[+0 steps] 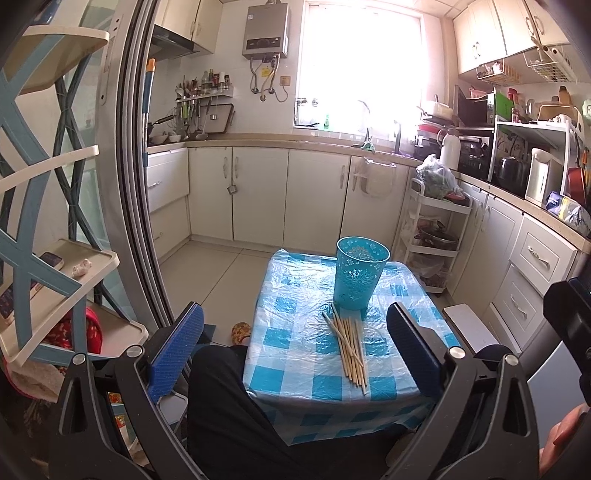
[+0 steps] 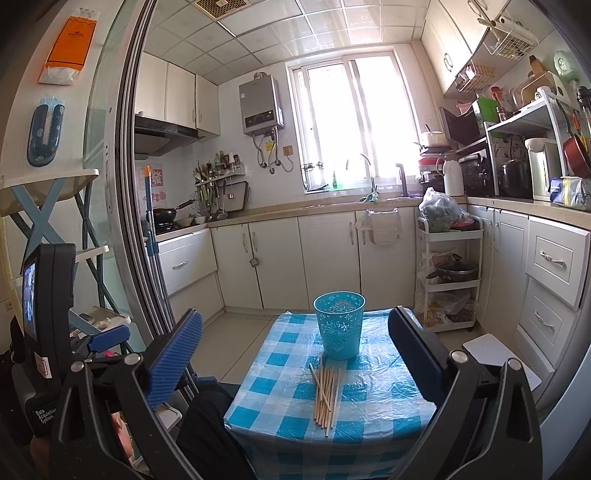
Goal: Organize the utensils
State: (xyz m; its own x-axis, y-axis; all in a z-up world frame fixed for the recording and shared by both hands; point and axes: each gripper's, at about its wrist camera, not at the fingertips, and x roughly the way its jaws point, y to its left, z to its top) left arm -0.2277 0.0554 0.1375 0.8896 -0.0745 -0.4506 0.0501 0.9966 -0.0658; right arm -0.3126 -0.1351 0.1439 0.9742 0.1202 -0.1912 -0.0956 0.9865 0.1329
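Chopsticks, pale wooden sticks in a loose, partly crossed bundle, lie on the blue-checked tablecloth just in front of the upright teal holder. Left gripper and right gripper both hang spread wide and empty above the table's near side. Only the right wrist view shows the ceiling.

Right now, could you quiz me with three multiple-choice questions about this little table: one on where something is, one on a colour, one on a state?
1. Where do the chopsticks lie?
A. inside the cup
B. on the tablecloth, just in front of the cup
C. on the floor

2. What colour is the cup?
A. red
B. turquoise
C. white

3. How do the jaws of the right gripper stand?
A. open, holding nothing
B. shut on a chopstick
C. shut on the cup

Answers: 1 B, the bundle rests on the checked tablecloth by the cup's base. 2 B, its walls are turquoise. 3 A, the pads stand wide apart.
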